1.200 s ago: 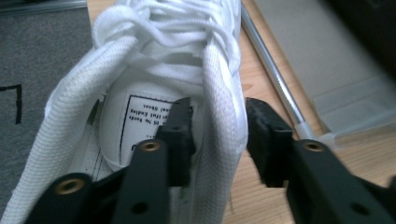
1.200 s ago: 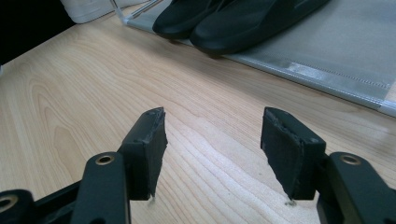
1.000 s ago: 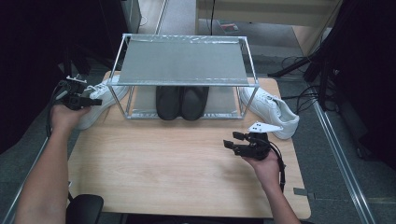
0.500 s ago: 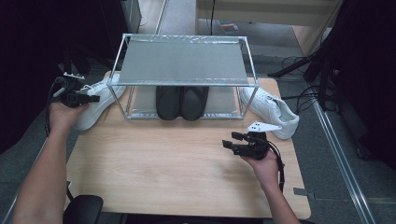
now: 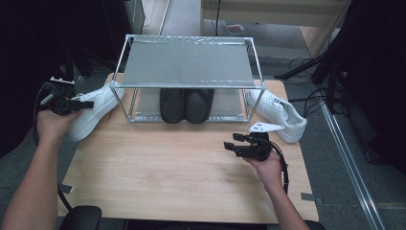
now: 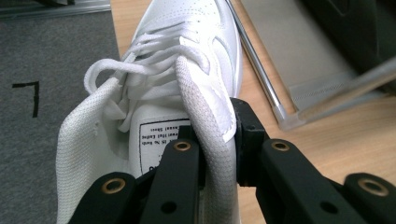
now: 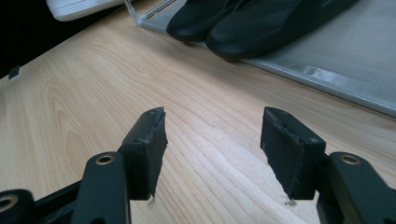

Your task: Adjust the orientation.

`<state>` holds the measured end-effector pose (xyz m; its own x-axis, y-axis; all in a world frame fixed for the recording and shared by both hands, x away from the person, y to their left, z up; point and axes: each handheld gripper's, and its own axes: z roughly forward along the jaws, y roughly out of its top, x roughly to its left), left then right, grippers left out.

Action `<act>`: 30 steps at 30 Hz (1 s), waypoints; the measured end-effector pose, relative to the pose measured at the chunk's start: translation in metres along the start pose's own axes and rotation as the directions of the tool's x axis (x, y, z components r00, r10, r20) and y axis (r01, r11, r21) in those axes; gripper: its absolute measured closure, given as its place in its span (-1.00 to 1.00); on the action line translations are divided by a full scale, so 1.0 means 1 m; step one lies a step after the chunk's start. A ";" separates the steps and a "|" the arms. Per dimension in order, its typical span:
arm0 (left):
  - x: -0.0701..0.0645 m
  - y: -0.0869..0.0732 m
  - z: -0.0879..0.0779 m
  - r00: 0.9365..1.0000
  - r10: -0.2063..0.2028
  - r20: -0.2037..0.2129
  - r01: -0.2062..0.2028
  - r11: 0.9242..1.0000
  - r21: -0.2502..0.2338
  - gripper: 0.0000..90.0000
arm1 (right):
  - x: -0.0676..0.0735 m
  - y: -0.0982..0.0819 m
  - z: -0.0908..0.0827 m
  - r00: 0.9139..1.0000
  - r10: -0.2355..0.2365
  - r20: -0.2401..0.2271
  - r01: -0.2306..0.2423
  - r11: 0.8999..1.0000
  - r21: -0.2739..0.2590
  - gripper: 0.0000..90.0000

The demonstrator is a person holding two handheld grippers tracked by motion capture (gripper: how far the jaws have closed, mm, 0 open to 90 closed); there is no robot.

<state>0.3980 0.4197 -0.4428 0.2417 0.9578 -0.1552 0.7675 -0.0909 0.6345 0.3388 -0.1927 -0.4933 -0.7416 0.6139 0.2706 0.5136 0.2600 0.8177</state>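
A white lace-up shoe (image 5: 95, 109) lies at the table's left edge beside the rack. My left gripper (image 5: 88, 104) grips its heel end. In the left gripper view the jaws have just been closing, and my left gripper (image 6: 217, 135) now pinches the shoe's padded collar (image 6: 208, 116), with the laces and the toe (image 6: 187, 42) beyond. My right gripper (image 5: 232, 146) hovers over the table's right front, pointing left. In its own view my right gripper (image 7: 212, 135) stands open with only bare wood between the pads.
A metal rack (image 5: 186, 62) stands at the back of the wooden table (image 5: 163, 167), with a pair of black shoes (image 5: 186, 105) on its lower shelf. A second white shoe (image 5: 277, 115) lies right of the rack. Grey floor borders the table's left edge.
My left hand has drawn slightly left and up with the shoe's heel end in its jaws. The right hand has stayed where it was.
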 end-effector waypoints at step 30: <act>-0.038 -0.076 -0.053 0.999 -0.036 0.006 0.037 0.997 -0.061 0.82 | 0.002 0.021 0.025 0.996 -0.044 -0.077 0.045 0.999 0.005 -0.08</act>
<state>0.2989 0.4046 -0.4452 0.2174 0.9587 -0.1831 0.7380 -0.0387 0.6737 0.3589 -0.1669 -0.4884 -0.7946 0.5425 0.2725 0.4819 0.2907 0.8266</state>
